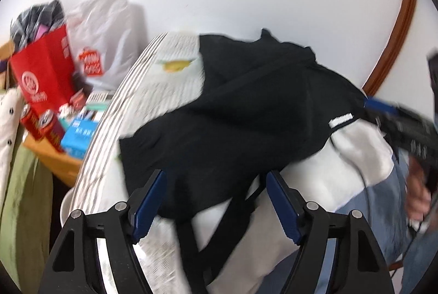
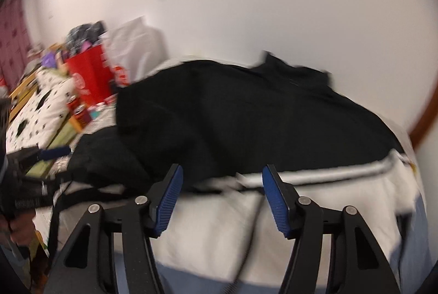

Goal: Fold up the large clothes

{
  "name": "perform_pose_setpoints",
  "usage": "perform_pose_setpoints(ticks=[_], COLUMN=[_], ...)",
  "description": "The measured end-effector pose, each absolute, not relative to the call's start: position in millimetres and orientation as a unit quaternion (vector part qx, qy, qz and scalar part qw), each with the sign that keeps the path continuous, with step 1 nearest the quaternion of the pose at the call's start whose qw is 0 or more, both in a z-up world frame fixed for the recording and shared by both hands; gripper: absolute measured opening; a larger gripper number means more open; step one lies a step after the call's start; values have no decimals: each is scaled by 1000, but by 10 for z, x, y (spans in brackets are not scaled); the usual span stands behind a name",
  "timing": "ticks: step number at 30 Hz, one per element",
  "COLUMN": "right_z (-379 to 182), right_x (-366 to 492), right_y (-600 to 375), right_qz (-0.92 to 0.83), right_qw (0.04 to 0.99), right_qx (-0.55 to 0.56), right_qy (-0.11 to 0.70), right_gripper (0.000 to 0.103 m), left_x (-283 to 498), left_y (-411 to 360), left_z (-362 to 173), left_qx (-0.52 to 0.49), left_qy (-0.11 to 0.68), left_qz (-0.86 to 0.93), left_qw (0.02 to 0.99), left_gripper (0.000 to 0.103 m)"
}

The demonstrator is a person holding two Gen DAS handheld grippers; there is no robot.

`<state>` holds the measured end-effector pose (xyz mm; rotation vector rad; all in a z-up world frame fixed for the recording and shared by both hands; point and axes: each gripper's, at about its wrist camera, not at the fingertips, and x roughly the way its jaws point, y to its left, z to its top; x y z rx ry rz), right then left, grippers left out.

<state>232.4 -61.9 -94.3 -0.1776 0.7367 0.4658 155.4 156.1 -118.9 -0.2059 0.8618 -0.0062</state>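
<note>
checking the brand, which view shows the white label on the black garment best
The left wrist view: the white label sits clearly on the black garment's right edge, though blurred. In the right wrist view the garment shows, but no label is visible.

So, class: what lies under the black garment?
Under the black garment a striped white bed cover with a yellow print shows at its left edge, and white cloth along its near edge. What lies beneath its middle is covered.

Left hand-held gripper (image 1: 216, 202) and right hand-held gripper (image 2: 221, 199): black angular linkages, silver pivot pins, ribbed blue pads (image 1: 147, 207) noted.
</note>
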Motion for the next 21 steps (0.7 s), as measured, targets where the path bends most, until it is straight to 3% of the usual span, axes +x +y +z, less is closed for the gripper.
perform_pose_setpoints(ticks=[2, 9, 11, 13, 14, 21], right_z=[-947, -1186, -1290, -1334, -1317, -1066], right_x=[2387, 2541, 2644, 2752, 2817, 3334], right_y=[-359, 325, 417, 430, 406, -206], right_qz=[254, 308, 283, 275, 278, 229], right_qw=[897, 878, 880, 880, 879, 907], right_qx=[-88, -118, -130, -133, -124, -57], right_qy=[350, 347, 357, 365, 366, 350], right_gripper=[69, 68, 50, 22, 17, 12], left_x=[1457, 1429, 1470, 1527, 1564, 1617], left_y=[1657, 1679, 1643, 1608, 1600, 1592], left_z=[-1290, -1610, -1674, -1724, -1748, -1751], left_qx=[-108, -129, -120, -114, -109, -84], left_qy=[421, 437, 440, 441, 442, 442], left_qz=[-11, -57, -51, -40, -31, -12], left_qw=[901, 888, 889, 889, 890, 893], left_gripper=[75, 76, 76, 76, 76, 76])
